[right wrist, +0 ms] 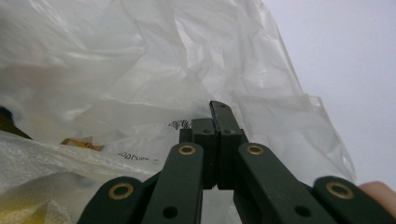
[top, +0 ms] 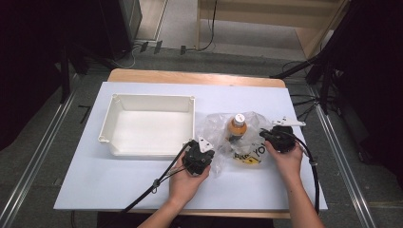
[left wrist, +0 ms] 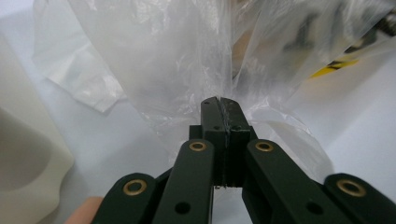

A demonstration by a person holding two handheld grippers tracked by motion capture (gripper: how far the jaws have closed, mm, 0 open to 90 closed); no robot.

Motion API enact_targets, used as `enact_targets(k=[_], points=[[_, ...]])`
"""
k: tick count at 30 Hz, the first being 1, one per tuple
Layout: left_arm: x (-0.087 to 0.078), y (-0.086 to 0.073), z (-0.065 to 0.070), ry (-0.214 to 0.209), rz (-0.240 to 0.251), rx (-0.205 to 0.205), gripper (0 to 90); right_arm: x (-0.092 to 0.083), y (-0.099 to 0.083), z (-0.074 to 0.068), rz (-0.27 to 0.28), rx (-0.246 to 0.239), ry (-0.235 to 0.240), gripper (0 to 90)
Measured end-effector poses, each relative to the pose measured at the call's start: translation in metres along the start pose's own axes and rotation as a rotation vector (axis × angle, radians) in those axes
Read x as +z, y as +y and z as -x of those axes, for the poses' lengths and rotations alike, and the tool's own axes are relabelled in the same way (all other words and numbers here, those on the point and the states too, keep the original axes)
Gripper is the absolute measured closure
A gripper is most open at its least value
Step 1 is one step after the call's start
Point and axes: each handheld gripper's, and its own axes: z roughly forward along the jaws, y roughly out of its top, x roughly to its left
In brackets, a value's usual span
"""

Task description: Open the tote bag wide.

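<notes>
White table [top: 142, 190] kept bare as work surface. White tray [top: 148, 124] parked beyond left gripper [top: 198, 156], likely as drop spot. Clear plastic bag [top: 216, 130] stretched between both grippers; film pinched in closed jaws each side, probably for opening. Right gripper [top: 278, 137] clamped on opposite edge. Orange bottle [top: 237, 126] held upright inside bag, between jaws.

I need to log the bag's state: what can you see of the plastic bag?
The plastic bag is thin, clear and crumpled, with yellow and black print. It lies on the white table right of the white bin, around an orange bottle. The left gripper and the right gripper each pinch its film.
</notes>
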Motion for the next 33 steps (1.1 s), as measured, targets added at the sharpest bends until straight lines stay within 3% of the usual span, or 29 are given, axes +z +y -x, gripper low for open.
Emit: enact_targets(k=[3, 5, 6, 7, 8, 9, 14, 15, 18, 20, 21, 24, 26, 27, 29, 30, 31, 32, 33], points=[[0.002, -0.003, 0.0, -0.001, -0.011, 0.001, 90.0, -0.002, -0.001, -0.001, 0.005, -0.006, 0.008, 88.4], [0.002, -0.003, 0.0, -0.001, -0.016, 0.008, 90.0, -0.01, 0.001, -0.002, 0.04, -0.004, 0.041, 77.1], [0.002, -0.003, 0.0, -0.001, -0.017, 0.004, 90.0, -0.01, 0.001, -0.002, 0.04, -0.004, 0.041, 77.1], [0.002, -0.003, 0.0, -0.004, -0.018, 0.002, 90.0, -0.019, 0.004, -0.003, 0.077, -0.001, 0.042, 70.4], [0.002, -0.003, 0.0, -0.004, -0.018, 0.002, 90.0, -0.019, 0.004, -0.003, 0.077, -0.001, 0.042, 70.4], [0.003, -0.003, 0.0, -0.005, -0.019, -0.001, 90.0, -0.03, 0.009, -0.004, 0.124, 0.001, 0.044, 63.2], [0.003, -0.004, 0.0, -0.006, -0.021, 0.001, 90.0, -0.053, 0.022, -0.004, 0.201, 0.009, 0.068, 55.1], [0.003, -0.004, 0.0, -0.006, -0.021, -0.002, 90.0, -0.063, 0.029, -0.005, 0.238, 0.001, 0.079, 52.6], [0.004, -0.004, 0.0, -0.008, -0.02, -0.004, 90.0, -0.077, 0.043, -0.01, 0.282, -0.001, 0.089, 45.9], [0.004, -0.004, 0.0, -0.006, -0.022, -0.002, 90.0, -0.08, 0.047, -0.012, 0.298, -0.005, 0.089, 43.1], [0.004, -0.004, 0.0, -0.005, -0.022, -0.002, 90.0, -0.08, 0.055, -0.017, 0.306, -0.001, 0.075, 37.3], [0.004, -0.004, 0.0, -0.005, -0.024, 0.001, 90.0, -0.072, 0.061, -0.018, 0.284, 0.012, 0.084, 32.7], [0.003, -0.005, 0.0, -0.004, -0.024, 0.003, 90.0, -0.051, 0.063, -0.021, 0.235, 0.003, 0.078, 38.8], [0.003, -0.005, 0.0, -0.004, -0.024, 0.003, 90.0, -0.051, 0.063, -0.021, 0.235, 0.003, 0.078, 38.8], [0.003, -0.005, 0.0, -0.007, -0.027, 0.004, 90.0, -0.03, 0.059, -0.024, 0.177, -0.002, 0.136, 55.9], [0.002, -0.005, -0.001, -0.009, -0.03, 0.004, 90.0, -0.023, 0.057, -0.025, 0.155, -0.008, 0.142, 62.5], [0.002, -0.005, -0.001, -0.009, -0.03, 0.004, 90.0, -0.023, 0.057, -0.025, 0.155, -0.008, 0.142, 62.5], [0.002, -0.006, -0.001, -0.015, -0.027, 0.002, 90.0, -0.012, 0.053, -0.028, 0.119, -0.019, 0.123, 75.6], [0.002, -0.006, -0.001, -0.015, -0.027, 0.002, 90.0, -0.007, 0.051, -0.028, 0.101, -0.024, 0.121, 80.2]])
